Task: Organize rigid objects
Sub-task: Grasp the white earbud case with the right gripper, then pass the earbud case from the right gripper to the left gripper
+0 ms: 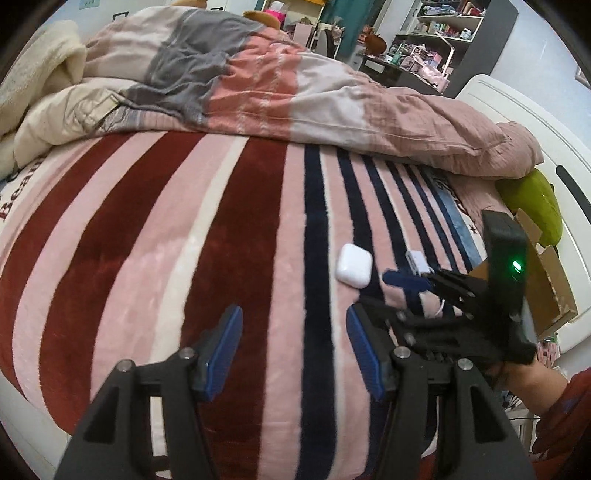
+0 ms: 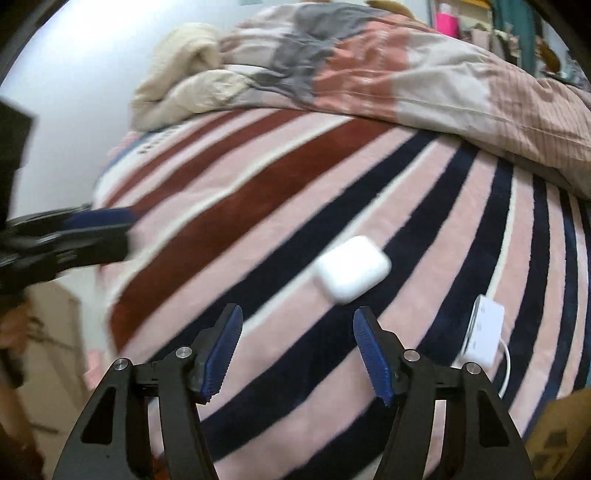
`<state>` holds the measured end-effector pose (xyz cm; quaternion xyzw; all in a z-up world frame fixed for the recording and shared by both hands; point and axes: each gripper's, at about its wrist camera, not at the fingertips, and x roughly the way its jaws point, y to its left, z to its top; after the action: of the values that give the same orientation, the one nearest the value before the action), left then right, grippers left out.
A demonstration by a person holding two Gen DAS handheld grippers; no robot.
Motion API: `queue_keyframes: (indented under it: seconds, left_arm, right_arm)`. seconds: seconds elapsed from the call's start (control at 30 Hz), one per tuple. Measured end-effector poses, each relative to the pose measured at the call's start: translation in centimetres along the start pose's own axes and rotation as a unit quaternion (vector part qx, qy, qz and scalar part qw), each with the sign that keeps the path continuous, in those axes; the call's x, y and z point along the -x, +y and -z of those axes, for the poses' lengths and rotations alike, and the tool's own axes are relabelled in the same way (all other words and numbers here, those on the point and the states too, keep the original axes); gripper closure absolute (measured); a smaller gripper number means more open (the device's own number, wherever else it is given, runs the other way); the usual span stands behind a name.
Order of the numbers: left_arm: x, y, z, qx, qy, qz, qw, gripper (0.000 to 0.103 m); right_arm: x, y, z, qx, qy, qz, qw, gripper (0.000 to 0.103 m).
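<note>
A white earbud case [image 1: 352, 270] lies on the striped blanket [image 1: 184, 240]; it also shows in the right wrist view [image 2: 351, 273]. A small white adapter with a cable [image 2: 482, 334] lies to its right, also in the left wrist view [image 1: 416, 260]. My left gripper [image 1: 293, 349] is open and empty, short of the case. My right gripper [image 2: 297, 350] is open and empty, just short of the case; the left wrist view shows it at the right [image 1: 406, 282]. The left gripper shows at the left edge of the right wrist view [image 2: 74, 236].
A crumpled pink and grey duvet [image 1: 295, 85] covers the far half of the bed. A cardboard box [image 1: 546, 280] sits at the right bed edge beside a green object [image 1: 535, 203]. Cluttered shelves [image 1: 436, 33] stand beyond.
</note>
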<state>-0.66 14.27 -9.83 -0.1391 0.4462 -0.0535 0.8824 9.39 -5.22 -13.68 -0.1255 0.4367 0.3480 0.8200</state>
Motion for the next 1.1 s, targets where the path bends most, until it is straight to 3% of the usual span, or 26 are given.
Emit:
queue_keyframes:
  seconds: [0.37, 0.4, 0.47, 0.57, 0.83, 1.1]
  left_arm:
    - [-0.9, 1.8, 0.0, 0.015, 0.01, 0.004, 0.9998, 0.048]
    - [-1.0, 1.9, 0.0, 0.016, 0.011, 0.005, 0.9998, 0.048]
    - [-1.0, 1.9, 0.1, 0.018, 0.013, 0.009, 0.9997, 0.048]
    - [-0.9, 1.8, 0.1, 0.021, 0.013, 0.017, 0.9995, 0.048]
    - [-0.1, -1.1, -1.0, 0.008, 0.01, 0.06, 0.9981, 0.048]
    - [1.6, -8.4, -3.4, -0.033, 0.003, 0.15, 0.9882, 0.049]
  right_arm:
    - [-4.2, -1.5, -2.5, -0.062, -0.015, 0.019, 0.998, 0.042]
    - [-4.4, -1.4, -2.6, -0.06, -0.019, 0.029, 0.998, 0.044]
    - [-4.6, -1.3, -2.5, -0.061, -0.024, 0.055, 0.996, 0.058]
    - [-4.3, -0.8, -2.4, -0.036, -0.024, 0.065, 0.997, 0.059]
    - [0.6, 0.6, -1.5, 0.012, -0.037, -0.004, 0.999, 0.063]
    - [10.0, 2.5, -0.6, 0.064, -0.084, -0.068, 0.992, 0.063]
